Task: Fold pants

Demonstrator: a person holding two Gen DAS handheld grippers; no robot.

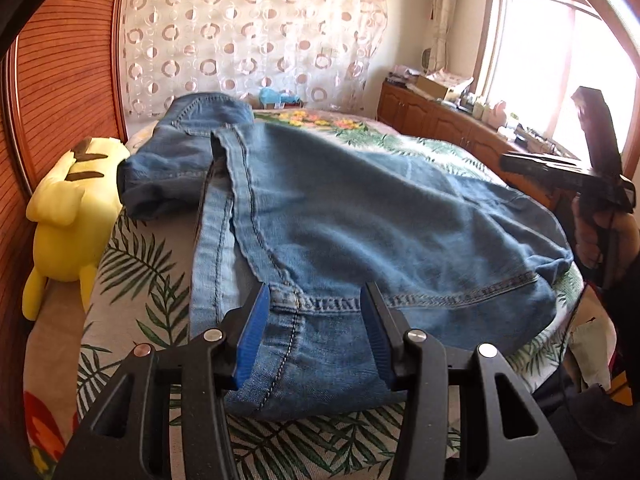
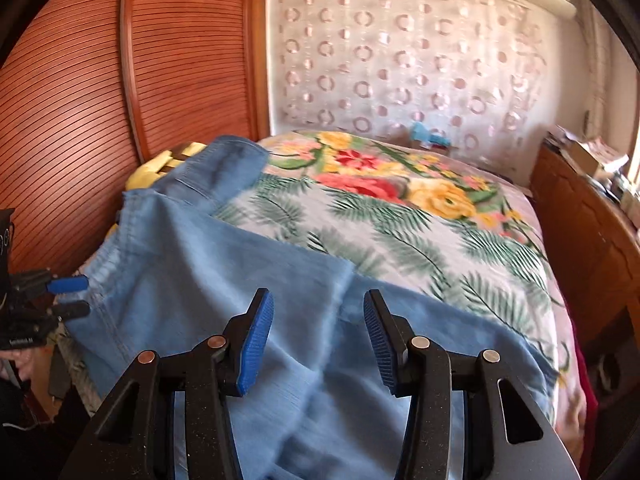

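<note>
Right now the jeans (image 1: pixel 360 216) are lying spread across the near part of the bed (image 2: pixel 420 216), on its floral and palm-leaf bedspread, with one end bunched up toward the far left corner and a stitched hem edge lying closest to you. Your left claw (image 1: pixel 316 332) is hanging just over that hem with its blue pads (image 1: pixel 252 336) spread apart, the denim showing between them but not pinched. Your right claw (image 2: pixel 318 344) is hovering over the wide pale-blue stretch of the jeans further along, its pads likewise apart and gripping nothing. From the left wrist view, your right hand (image 1: pixel 600 240) is wrapping the handle of its tool at the right edge of the bed; from the right wrist view, the left claw's blue fingertips are showing at the left edge, beside the denim.

A yellow plush toy (image 1: pixel 64 216) is lying against the slatted wooden wardrobe (image 1: pixel 60 80) just left of the bunched end. Behind the bed a sheer curtain (image 2: pixel 400 64) with ring patterns is hanging, and a small blue object (image 2: pixel 428 134) is sitting at the head of the bed. A wooden cabinet (image 1: pixel 432 120) cluttered with boxes is running along the right under a bright window (image 1: pixel 540 60). There is some small print on the left tool's body, too blurred to read.
</note>
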